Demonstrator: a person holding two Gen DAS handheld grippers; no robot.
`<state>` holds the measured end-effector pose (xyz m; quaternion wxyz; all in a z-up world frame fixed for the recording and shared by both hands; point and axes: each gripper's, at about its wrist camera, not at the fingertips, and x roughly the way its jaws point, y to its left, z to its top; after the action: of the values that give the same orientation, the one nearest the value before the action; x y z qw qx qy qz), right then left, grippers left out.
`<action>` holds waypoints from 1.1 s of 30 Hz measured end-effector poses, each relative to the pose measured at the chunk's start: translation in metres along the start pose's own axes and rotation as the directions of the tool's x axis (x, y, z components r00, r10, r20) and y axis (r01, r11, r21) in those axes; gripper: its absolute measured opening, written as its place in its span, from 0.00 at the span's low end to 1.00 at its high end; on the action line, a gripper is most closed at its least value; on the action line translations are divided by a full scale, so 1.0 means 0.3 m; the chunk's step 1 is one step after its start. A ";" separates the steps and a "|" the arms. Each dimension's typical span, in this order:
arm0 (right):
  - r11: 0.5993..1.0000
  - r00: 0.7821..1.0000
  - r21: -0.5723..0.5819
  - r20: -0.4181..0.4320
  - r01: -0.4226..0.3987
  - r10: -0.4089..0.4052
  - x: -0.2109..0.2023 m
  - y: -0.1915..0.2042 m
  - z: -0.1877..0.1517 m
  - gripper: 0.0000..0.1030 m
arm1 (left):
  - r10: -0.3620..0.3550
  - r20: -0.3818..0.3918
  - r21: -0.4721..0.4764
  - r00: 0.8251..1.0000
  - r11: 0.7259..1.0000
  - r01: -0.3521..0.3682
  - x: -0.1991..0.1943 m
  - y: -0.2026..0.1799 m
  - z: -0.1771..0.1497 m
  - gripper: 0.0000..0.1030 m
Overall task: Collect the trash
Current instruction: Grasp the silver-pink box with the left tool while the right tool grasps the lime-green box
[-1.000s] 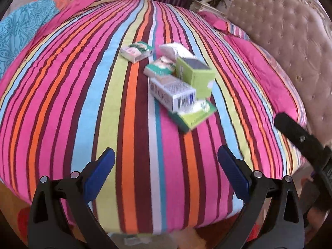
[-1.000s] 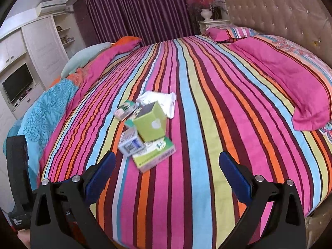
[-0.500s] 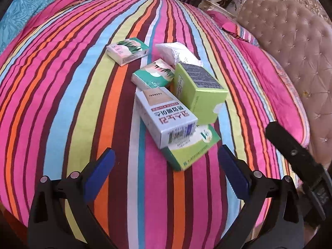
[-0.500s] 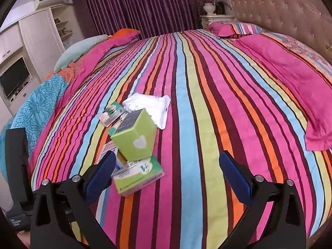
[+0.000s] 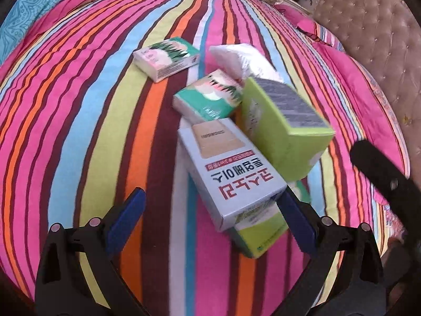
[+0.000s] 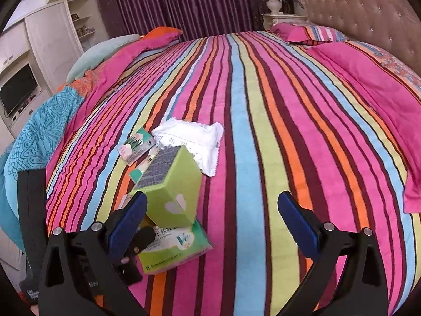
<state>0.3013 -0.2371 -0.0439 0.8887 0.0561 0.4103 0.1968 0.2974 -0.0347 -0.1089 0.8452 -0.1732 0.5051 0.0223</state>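
A heap of trash lies on the striped bedspread (image 5: 79, 121). It holds a grey-white box with red lettering (image 5: 231, 173), a green cube box (image 5: 284, 126), a flat green box (image 5: 260, 234) underneath, two teal tissue packs (image 5: 208, 97) (image 5: 165, 58) and a white plastic packet (image 5: 242, 58). My left gripper (image 5: 210, 202) is open, and the grey-white box's near end reaches between its fingers, close to the right one. My right gripper (image 6: 213, 202) is open just right of the green cube box (image 6: 171, 184) and the flat green box (image 6: 173, 247), with nothing between its fingers.
A tufted headboard (image 6: 368, 13) and pink pillows (image 6: 368, 79) lie to the right. Purple curtains (image 6: 184, 0) and a nightstand with a vase (image 6: 276, 10) stand behind the bed. A white cabinet with a TV (image 6: 18, 89) is on the left. The bed's right half (image 6: 289, 131) is bare bedspread.
Both grippers have moved forward and down to the heap. The grey-white box now reaches between my left gripper's fingers. The boxes have not shifted.
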 end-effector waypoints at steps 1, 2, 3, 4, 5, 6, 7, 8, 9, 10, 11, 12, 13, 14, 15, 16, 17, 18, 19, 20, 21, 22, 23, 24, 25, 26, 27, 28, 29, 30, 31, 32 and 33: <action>1.000 1.000 -0.005 -0.002 -0.005 0.005 0.007 0.009 0.002 0.92 | -0.001 -0.003 -0.002 1.000 1.000 0.001 -0.001 0.014 -0.001 0.93; 1.000 1.000 -0.011 -0.005 -0.010 0.010 0.014 0.020 0.002 0.92 | -0.002 -0.002 -0.005 1.000 1.000 0.002 -0.004 0.024 -0.001 0.93; 1.000 1.000 -0.018 -0.006 -0.013 0.013 0.020 0.029 0.002 0.92 | -0.001 -0.001 -0.007 1.000 1.000 0.001 -0.007 0.035 0.000 0.93; 1.000 1.000 -0.029 -0.003 -0.013 0.013 0.025 0.044 0.000 0.92 | 0.003 0.001 -0.004 1.000 1.000 -0.003 -0.011 0.046 0.004 0.93; 0.999 1.000 -0.040 -0.002 -0.011 0.010 0.030 0.056 -0.001 0.92 | 0.002 0.005 0.004 1.000 1.000 -0.002 -0.017 0.052 0.003 0.93; 0.999 1.000 -0.051 -0.002 -0.008 0.008 0.035 0.067 -0.002 0.92 | 0.006 0.010 0.016 1.000 1.000 -0.006 -0.022 0.056 0.004 0.93; 0.998 1.000 -0.064 -0.004 -0.005 0.005 0.042 0.081 -0.004 0.92 | 0.018 0.021 0.036 1.000 0.999 -0.019 -0.027 0.061 0.008 0.93; 0.997 1.000 -0.076 -0.006 0.000 0.000 0.050 0.092 -0.006 0.92 | 0.027 0.029 0.048 0.999 0.998 -0.028 -0.028 0.065 0.013 0.93; 0.996 1.000 -0.089 -0.010 0.009 -0.010 0.060 0.105 -0.008 0.92 | 0.030 0.034 0.057 0.999 0.998 -0.032 -0.030 0.072 0.017 0.93; 0.995 1.000 -0.097 -0.013 0.016 -0.017 0.069 0.111 -0.008 0.92 | 0.027 0.035 0.059 0.999 0.998 -0.029 -0.030 0.079 0.022 0.93; 0.994 0.999 -0.105 -0.017 0.026 -0.028 0.080 0.119 -0.008 0.92 | 0.019 0.033 0.053 0.999 0.998 -0.021 -0.028 0.088 0.029 0.93; 0.993 0.999 -0.112 -0.020 0.036 -0.038 0.091 0.126 -0.008 0.92 | 0.013 0.031 0.045 0.999 0.999 -0.015 -0.025 0.097 0.034 0.93; 0.992 0.999 -0.117 -0.021 0.041 -0.044 0.099 0.132 -0.006 0.92 | 0.015 0.030 0.042 0.999 0.999 -0.016 -0.020 0.101 0.038 0.93; 0.991 0.998 -0.121 -0.021 0.049 -0.051 0.106 0.136 -0.006 0.92 | 0.020 0.026 0.042 0.999 0.999 -0.021 -0.014 0.108 0.041 0.93; 0.990 0.998 -0.129 -0.022 0.059 -0.063 0.114 0.141 -0.005 0.92 | 0.018 0.021 0.040 1.000 0.999 -0.019 -0.007 0.109 0.041 0.93; 0.987 0.997 -0.142 -0.025 0.073 -0.077 0.125 0.146 -0.002 0.92 | 0.017 0.012 0.036 1.000 0.999 -0.017 0.002 0.113 0.041 0.93; 0.985 0.996 -0.152 -0.029 0.081 -0.087 0.136 0.150 -0.002 0.92 | 0.015 0.004 0.031 1.000 0.999 -0.016 0.013 0.115 0.041 0.93; 0.983 0.995 -0.160 -0.035 0.088 -0.095 0.145 0.153 -0.001 0.92 | 0.018 0.000 0.029 1.000 0.999 -0.018 0.022 0.113 0.041 0.93; 0.982 0.994 -0.165 -0.043 0.095 -0.103 0.158 0.155 0.002 0.92 | 0.021 0.001 0.028 1.000 0.999 -0.021 0.028 0.115 0.039 0.93; 0.981 0.993 -0.166 -0.049 0.098 -0.107 0.167 0.157 0.003 0.92 | 0.024 0.006 0.029 1.000 0.999 -0.025 0.031 0.114 0.035 0.93; 0.981 0.992 -0.165 -0.053 0.101 -0.111 0.174 0.156 0.004 0.92 | 0.027 0.012 0.031 1.000 0.999 -0.027 0.031 0.113 0.033 0.93; 0.981 0.992 -0.161 -0.057 0.104 -0.114 0.182 0.155 0.007 0.92 | 0.028 0.017 0.033 0.999 0.999 -0.029 0.031 0.112 0.032 0.93; 0.982 0.992 -0.159 -0.061 0.103 -0.113 0.189 0.153 0.010 0.92 | 0.032 0.019 0.039 0.999 0.999 -0.032 0.035 0.110 0.032 0.93; 0.983 0.992 -0.156 -0.065 0.101 -0.112 0.196 0.151 0.013 0.92 | 0.034 0.021 0.044 0.999 0.998 -0.035 0.036 0.109 0.031 0.92; 0.983 0.991 -0.154 -0.072 0.097 -0.110 0.205 0.152 0.016 0.91 | 0.041 0.024 0.050 0.999 0.998 -0.042 0.037 0.109 0.032 0.89; 0.984 0.991 -0.153 -0.082 0.092 -0.106 0.215 0.150 0.018 0.91 | 0.057 0.029 0.061 0.998 0.996 -0.059 0.038 0.110 0.033 0.82; 0.985 0.991 -0.152 -0.091 0.087 -0.101 0.222 0.152 0.017 0.86 | 0.072 0.032 0.069 0.997 0.995 -0.074 0.037 0.113 0.034 0.77; 0.986 0.990 -0.148 -0.105 0.075 -0.091 0.230 0.150 0.016 0.67 | 0.083 0.035 0.077 0.996 0.993 -0.085 0.036 0.116 0.036 0.69; 0.989 0.990 -0.139 -0.118 0.058 -0.075 0.236 0.147 0.016 0.57 | 0.090 0.035 0.087 0.995 0.992 -0.093 0.032 0.125 0.037 0.60; 0.991 0.989 -0.123 -0.135 0.042 -0.059 0.239 0.140 0.014 0.49 | 0.096 0.036 0.093 0.995 0.991 -0.099 0.028 0.132 0.039 0.55; 0.994 0.988 -0.101 -0.143 0.037 -0.051 0.237 0.131 0.012 0.48 | 0.092 0.037 0.094 0.995 0.991 -0.095 0.022 0.143 0.042 0.43; 0.996 0.989 -0.083 -0.143 0.027 -0.039 0.229 0.122 0.010 0.48 | 0.081 0.034 0.086 0.996 0.993 -0.083 0.016 0.162 0.046 0.34; 0.997 0.989 -0.069 -0.142 0.022 -0.031 0.218 0.116 0.009 0.48 | 0.057 0.029 0.074 0.998 0.996 -0.059 0.011 0.178 0.051 0.33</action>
<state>0.3312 -0.1792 -0.0794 0.8609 0.0065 0.4668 0.2022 0.3005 0.0200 -0.1196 0.8568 -0.1263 0.4991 0.0301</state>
